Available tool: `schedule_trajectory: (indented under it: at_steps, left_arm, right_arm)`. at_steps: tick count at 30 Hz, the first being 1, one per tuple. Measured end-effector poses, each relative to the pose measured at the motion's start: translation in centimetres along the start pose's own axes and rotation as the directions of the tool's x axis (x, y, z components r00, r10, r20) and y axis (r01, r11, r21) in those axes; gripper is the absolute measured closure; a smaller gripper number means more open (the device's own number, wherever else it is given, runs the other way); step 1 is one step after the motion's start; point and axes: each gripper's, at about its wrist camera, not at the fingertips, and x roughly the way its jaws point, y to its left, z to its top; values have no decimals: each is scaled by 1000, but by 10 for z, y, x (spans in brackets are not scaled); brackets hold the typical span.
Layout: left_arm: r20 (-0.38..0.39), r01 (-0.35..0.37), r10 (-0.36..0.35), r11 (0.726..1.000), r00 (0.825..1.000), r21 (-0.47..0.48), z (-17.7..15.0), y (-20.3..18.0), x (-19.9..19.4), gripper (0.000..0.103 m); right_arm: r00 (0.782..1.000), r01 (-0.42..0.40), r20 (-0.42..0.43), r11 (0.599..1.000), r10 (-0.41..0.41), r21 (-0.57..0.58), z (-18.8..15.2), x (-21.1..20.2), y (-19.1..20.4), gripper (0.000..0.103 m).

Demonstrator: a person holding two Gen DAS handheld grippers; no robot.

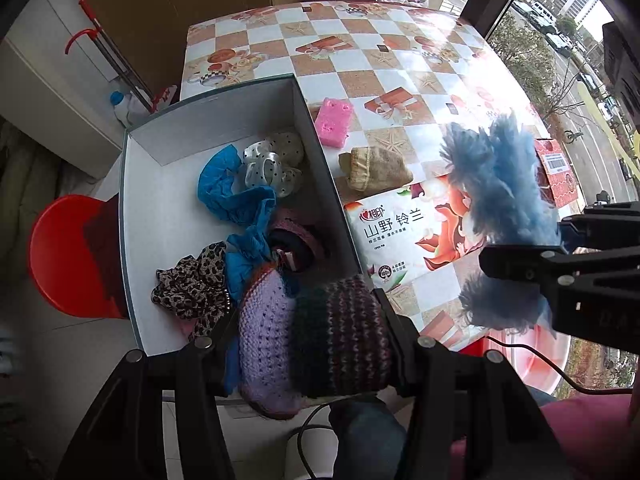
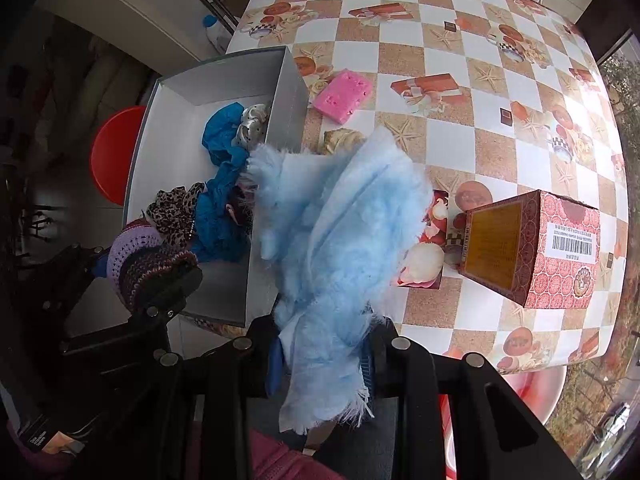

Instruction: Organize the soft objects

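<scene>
My left gripper [image 1: 308, 344] is shut on a knitted purple and dark striped hat [image 1: 316, 336], held over the near end of the grey box [image 1: 224, 120]; it also shows in the right wrist view [image 2: 152, 264]. My right gripper [image 2: 324, 344] is shut on a fluffy light blue cloth [image 2: 336, 224], held above the table beside the box; it shows in the left wrist view [image 1: 496, 176]. In the box lie a blue cloth [image 1: 236, 196], a leopard scrunchie [image 1: 192, 284] and a dotted white cloth [image 1: 272, 164].
On the checkered table [image 2: 480, 40] lie a pink sponge [image 1: 334, 122], a beige folded cloth [image 1: 376, 168], a tissue pack [image 1: 404, 232] and a red carton [image 2: 532, 248]. A red stool [image 1: 68, 252] stands left of the box.
</scene>
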Motion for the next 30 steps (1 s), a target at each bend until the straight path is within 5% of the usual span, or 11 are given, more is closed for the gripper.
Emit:
schedule_trajectory:
  at_steps: [30]
  left_arm:
    - [-18,-2,2,1000,1000,-26,-1,6,5,44]
  right_arm:
    - [1000,3,-14,1000,-3,-2,2,6,2,71]
